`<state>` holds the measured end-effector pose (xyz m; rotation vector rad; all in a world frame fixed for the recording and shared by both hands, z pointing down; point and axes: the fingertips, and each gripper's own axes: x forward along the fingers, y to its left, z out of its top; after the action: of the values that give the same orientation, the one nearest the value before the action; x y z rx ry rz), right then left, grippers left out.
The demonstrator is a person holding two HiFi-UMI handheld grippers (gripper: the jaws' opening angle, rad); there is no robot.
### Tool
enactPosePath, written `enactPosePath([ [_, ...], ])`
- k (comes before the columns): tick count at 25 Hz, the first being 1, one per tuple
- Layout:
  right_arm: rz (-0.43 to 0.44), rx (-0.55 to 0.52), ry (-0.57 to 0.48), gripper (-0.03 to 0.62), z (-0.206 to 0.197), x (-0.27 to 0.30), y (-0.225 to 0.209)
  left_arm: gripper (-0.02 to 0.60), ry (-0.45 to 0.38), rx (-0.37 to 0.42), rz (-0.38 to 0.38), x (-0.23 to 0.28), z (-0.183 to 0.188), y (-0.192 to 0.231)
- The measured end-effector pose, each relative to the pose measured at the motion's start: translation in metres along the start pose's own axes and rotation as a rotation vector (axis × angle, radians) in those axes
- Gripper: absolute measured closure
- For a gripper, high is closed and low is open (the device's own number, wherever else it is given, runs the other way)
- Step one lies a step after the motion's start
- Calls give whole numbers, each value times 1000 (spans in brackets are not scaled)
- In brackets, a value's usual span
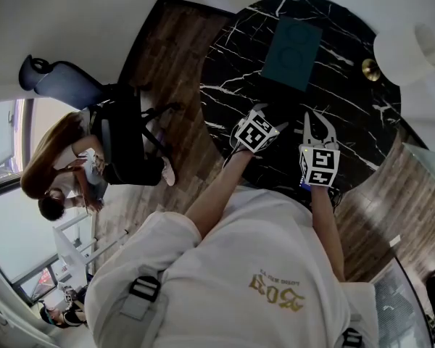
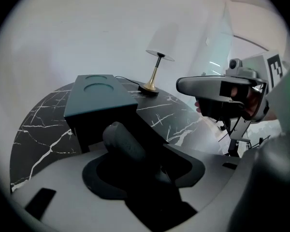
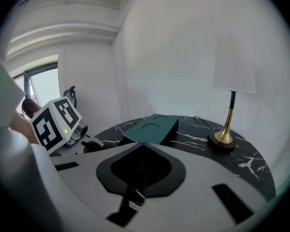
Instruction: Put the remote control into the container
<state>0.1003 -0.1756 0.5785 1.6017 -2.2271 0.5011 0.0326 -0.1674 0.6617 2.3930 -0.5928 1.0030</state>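
The teal container [image 1: 293, 53] stands at the far side of the round black marble table [image 1: 351, 104]. In the left gripper view, the dark grey remote control [image 2: 127, 140] lies between the jaws of my left gripper [image 2: 142, 152], pointing at the container [image 2: 99, 99] close ahead. The jaws stand apart on either side of it and I see no pad pressing it. My right gripper [image 1: 317, 122] hovers to the right over the table. Its jaws meet at the tip in its own view [image 3: 143, 146], with nothing between them. The container [image 3: 153, 127] lies ahead of it.
A table lamp [image 1: 409, 48] with a brass foot [image 3: 224, 138] stands at the table's back right. Left of the table, on the wooden floor [image 1: 167, 56], are a dark chair [image 1: 127, 147] and a seated person [image 1: 54, 169].
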Motion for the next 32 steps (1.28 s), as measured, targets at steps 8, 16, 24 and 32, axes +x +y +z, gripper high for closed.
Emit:
enactPosePath([
  [8,-4,4,4,582,-2,2,-1,348,47,138,18,7,-1,4],
  [16,-23,15,5,582,-1,1,-6,295,60,171,-9,12,4,3],
  [24,-35,20,7,582,-2,3,-10,288,62,171,-29,11,4,3],
  [32,-39,22,10,582,-3,4,-10,264,71,227,-29,7,9,1],
])
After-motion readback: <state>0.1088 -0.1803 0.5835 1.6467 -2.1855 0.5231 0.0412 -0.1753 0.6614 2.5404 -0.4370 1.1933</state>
